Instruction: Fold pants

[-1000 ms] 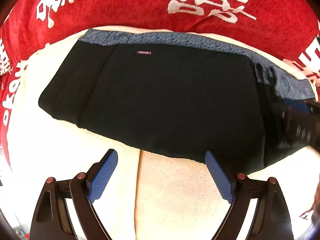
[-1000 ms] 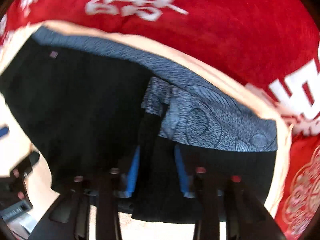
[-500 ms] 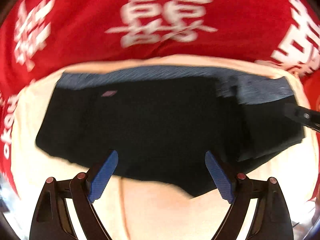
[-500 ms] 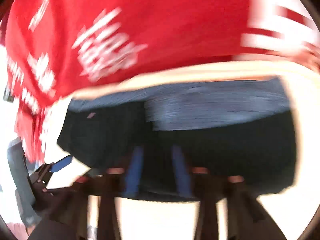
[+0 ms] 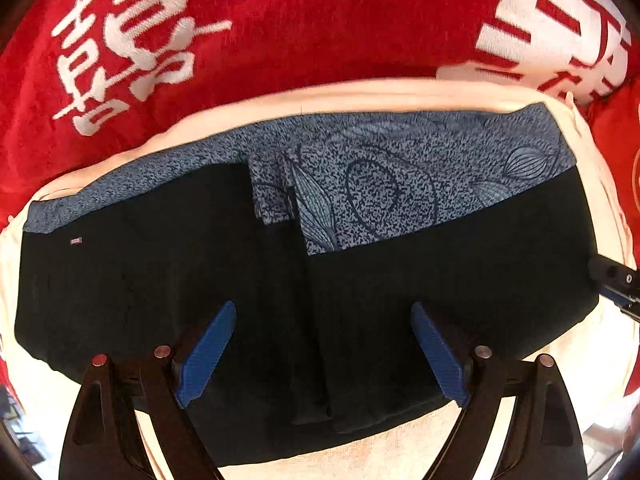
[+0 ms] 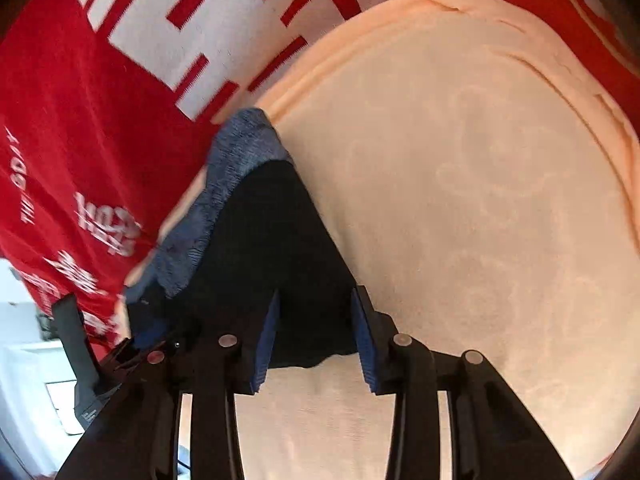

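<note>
The black pants (image 5: pixel 360 292) with a blue-grey patterned band (image 5: pixel 400 184) lie folded across a cream towel (image 5: pixel 360 96). My left gripper (image 5: pixel 324 344) is open and hovers over the near edge of the pants, its blue pads either side of the fold seam. In the right wrist view the pants' right end (image 6: pixel 272 256) lies between my right gripper's (image 6: pixel 314 340) narrowly spread fingers. The blue pads stand apart on either side of the black cloth, and a pinch is not clear. The right gripper's tip (image 5: pixel 612 280) shows at the pants' right edge.
A red blanket with white characters (image 5: pixel 280 28) surrounds the towel at the back and sides. The cream towel (image 6: pixel 480 200) spreads wide to the right of the pants. The left gripper's body (image 6: pixel 84 356) shows at lower left of the right wrist view.
The left gripper has moved forward and right over the pants. The right gripper has swung to the pants' right end, and its view has turned toward the bare towel.
</note>
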`<state>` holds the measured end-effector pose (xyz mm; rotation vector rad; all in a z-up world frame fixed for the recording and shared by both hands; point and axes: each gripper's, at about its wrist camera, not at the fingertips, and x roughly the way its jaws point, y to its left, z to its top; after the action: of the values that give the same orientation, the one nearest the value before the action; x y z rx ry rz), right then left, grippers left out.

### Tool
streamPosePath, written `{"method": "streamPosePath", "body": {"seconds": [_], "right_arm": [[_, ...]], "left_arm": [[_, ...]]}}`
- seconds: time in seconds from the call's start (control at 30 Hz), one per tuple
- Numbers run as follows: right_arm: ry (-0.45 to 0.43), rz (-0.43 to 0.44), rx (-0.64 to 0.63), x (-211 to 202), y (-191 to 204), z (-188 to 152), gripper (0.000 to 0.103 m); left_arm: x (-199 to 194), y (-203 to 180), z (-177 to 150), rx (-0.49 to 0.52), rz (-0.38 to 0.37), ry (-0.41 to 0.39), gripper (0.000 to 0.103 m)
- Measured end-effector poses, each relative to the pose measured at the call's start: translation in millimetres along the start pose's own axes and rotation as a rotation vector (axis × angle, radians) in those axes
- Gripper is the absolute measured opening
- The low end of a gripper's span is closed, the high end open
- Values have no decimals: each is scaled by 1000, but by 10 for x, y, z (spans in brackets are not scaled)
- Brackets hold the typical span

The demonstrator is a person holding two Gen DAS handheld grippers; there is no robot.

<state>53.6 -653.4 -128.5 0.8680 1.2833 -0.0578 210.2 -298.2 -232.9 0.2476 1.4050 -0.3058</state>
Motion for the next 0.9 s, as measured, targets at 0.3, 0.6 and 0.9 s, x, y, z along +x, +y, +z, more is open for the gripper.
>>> {"method": "streamPosePath", "body": {"seconds": [0.3, 0.6, 0.9], "right_arm": [[-55, -171, -199, -325, 473, -216, 74], [-29, -203, -400, 67, 1221, -344, 82], [51, -305, -443, 726, 1360, -475, 87]], "left_arm": [[-114, 150, 52, -82, 9, 22, 102], [-186, 635, -221, -191, 3, 25, 102], [57, 752, -322, -174, -69, 27, 103]]}}
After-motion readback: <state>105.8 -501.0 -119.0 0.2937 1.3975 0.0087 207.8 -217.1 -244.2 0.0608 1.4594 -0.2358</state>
